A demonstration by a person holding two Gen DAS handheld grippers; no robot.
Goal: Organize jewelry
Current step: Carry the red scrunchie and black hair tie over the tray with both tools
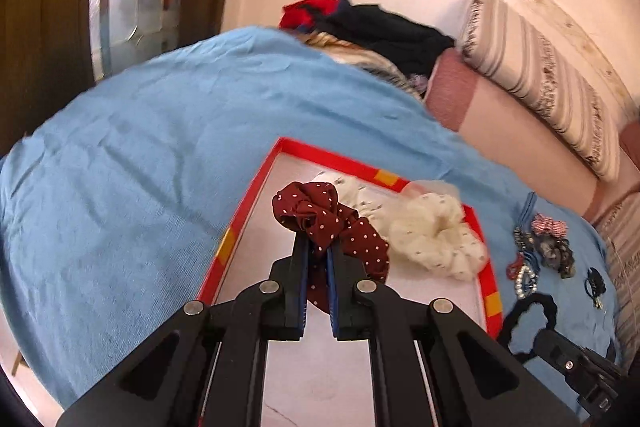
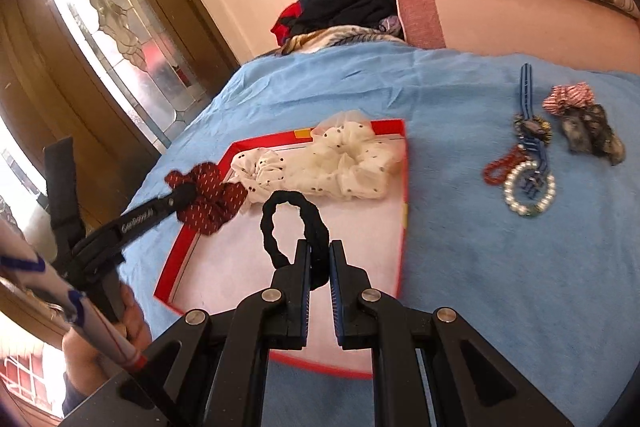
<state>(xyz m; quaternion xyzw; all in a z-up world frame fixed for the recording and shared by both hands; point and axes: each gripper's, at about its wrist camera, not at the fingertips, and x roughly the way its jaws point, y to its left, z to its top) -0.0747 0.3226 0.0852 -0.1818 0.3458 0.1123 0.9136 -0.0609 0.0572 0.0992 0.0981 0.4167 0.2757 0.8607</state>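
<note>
2 claws over tray rim

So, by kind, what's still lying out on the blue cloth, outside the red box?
Scrunchies: 2, striped scrunchie and grey scrunchie
Bead bracelets: 2, red bracelet and pearl bracelet
Blue band: 1
Small black tie: 1, seen only in the left wrist view
Total: 6

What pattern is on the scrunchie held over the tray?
Dark red scrunchie with small white dots, clearest in the left wrist view.
</note>
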